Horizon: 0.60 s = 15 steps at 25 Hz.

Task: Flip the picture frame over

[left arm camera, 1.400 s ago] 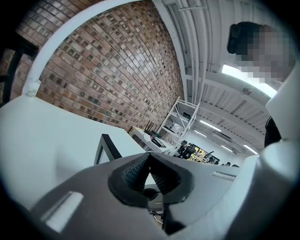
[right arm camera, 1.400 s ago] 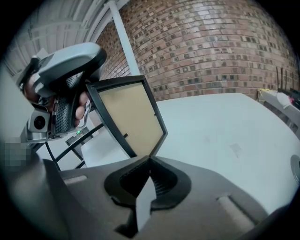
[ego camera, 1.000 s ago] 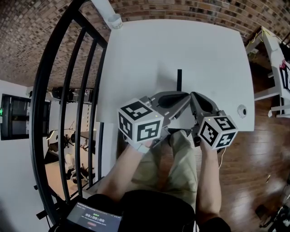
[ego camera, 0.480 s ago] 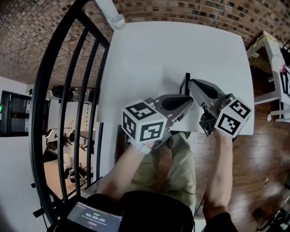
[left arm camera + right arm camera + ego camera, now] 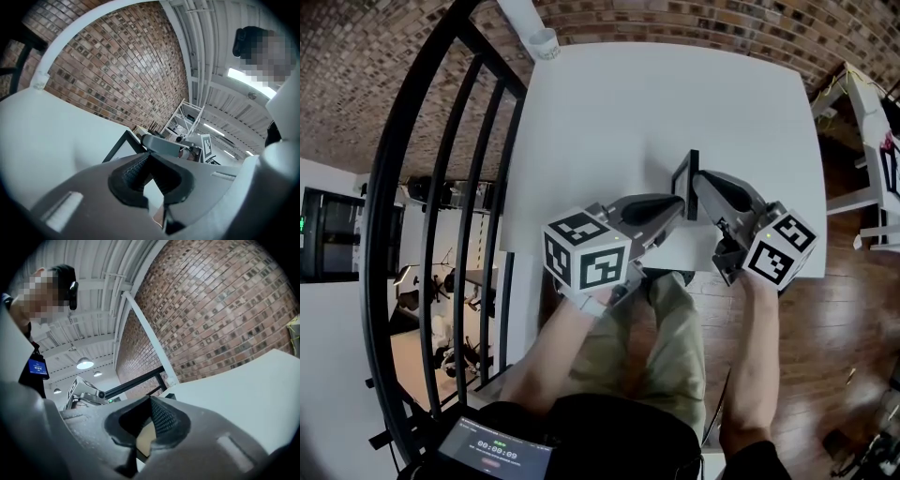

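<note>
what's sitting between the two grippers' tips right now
The picture frame, tipped up steeply on the white table, stands between the left gripper and the right gripper. The head view shows it.

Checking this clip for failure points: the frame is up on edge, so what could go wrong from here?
The picture frame stands on edge, seemingly held only by the right gripper; it could slip and slap down. It sits near the front edge of the table, so it might slide off. The left gripper is shut beside it, not bracing it.
</note>
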Available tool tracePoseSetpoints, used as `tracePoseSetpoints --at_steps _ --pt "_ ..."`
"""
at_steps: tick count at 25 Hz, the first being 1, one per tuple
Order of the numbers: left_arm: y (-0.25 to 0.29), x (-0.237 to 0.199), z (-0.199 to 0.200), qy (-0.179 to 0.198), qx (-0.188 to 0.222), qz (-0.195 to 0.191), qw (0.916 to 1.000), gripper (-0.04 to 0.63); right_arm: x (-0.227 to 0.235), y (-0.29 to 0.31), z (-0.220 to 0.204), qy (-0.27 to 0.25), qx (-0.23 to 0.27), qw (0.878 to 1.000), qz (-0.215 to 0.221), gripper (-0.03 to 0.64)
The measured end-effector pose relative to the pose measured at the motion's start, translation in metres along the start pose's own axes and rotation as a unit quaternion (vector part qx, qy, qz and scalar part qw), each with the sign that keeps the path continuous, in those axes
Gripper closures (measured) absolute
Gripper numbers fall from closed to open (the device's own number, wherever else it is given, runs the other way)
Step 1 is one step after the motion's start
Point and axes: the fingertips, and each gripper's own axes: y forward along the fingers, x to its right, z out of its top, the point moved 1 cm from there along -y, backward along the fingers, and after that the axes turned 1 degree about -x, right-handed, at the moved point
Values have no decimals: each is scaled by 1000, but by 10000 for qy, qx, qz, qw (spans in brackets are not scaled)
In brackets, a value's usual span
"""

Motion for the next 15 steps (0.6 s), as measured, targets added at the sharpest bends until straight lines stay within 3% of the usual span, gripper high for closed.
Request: tracePoseSetpoints --at_steps 5,10,15 --pt "-1 -18 -13 5 -208 324 9993 581 -1 -1 0 -354 -189 9991 -168 624" --pt "9 -52 -44 155 -880 856 9923 581 0 -4 0 -356 -189 9990 -212 624" --pt "28 -79 -82 120 -1593 1075 9813 581 0 -8 0 -297 -126 9992 -237 624"
